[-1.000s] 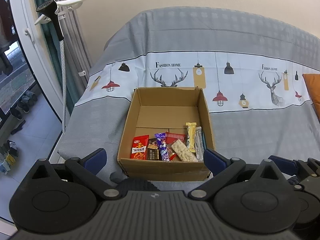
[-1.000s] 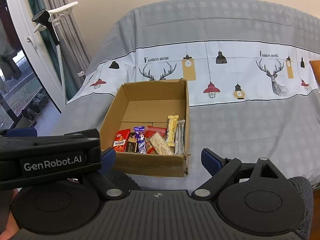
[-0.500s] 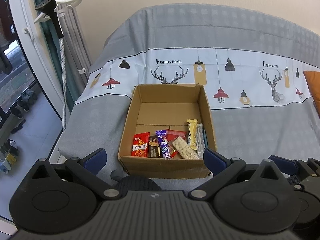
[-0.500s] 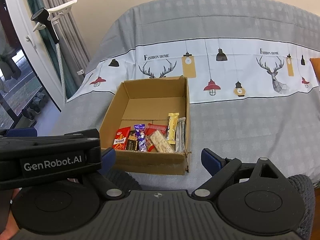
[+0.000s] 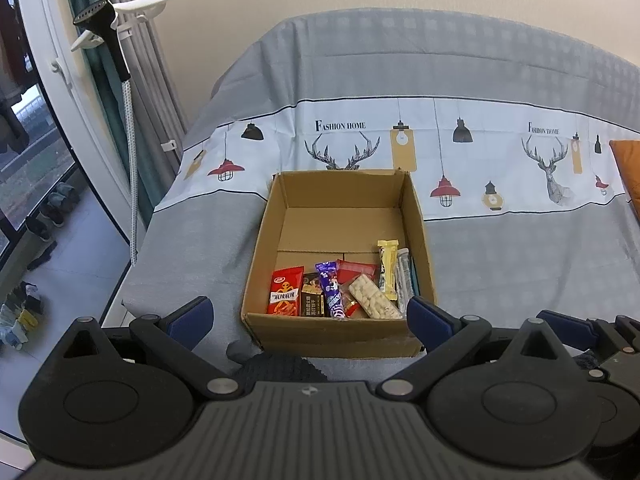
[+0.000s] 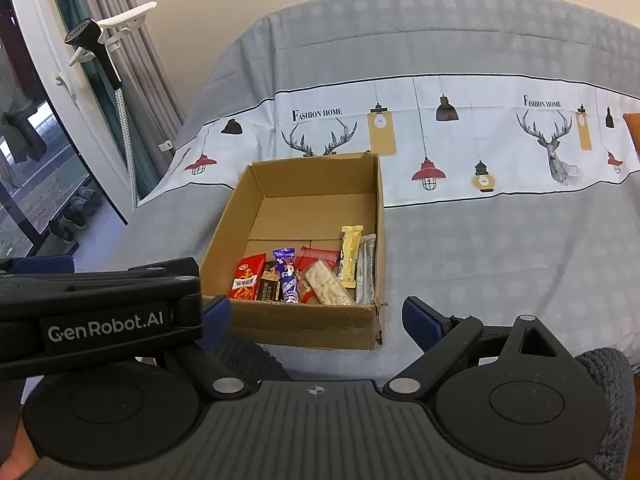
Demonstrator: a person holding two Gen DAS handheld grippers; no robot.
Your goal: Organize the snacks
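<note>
The snacks (image 5: 340, 292) lie in a row along the near wall of an open cardboard box (image 5: 422, 240): a red packet (image 5: 285, 291) at the left, a purple bar (image 5: 331, 290) in the middle, a yellow bar (image 5: 387, 266) toward the right. The box sits on a bed (image 5: 520, 248) with a grey and deer-print cover. Both the left claw (image 5: 308, 316) and the right claw (image 6: 316, 314) hang spread and empty just near of the box. A garment steamer (image 5: 108, 36) stands far left.

Deer-print bedspread (image 5: 500, 240) — garment steamer (image 5: 105, 28) beside curtains (image 5: 160, 80)
</note>
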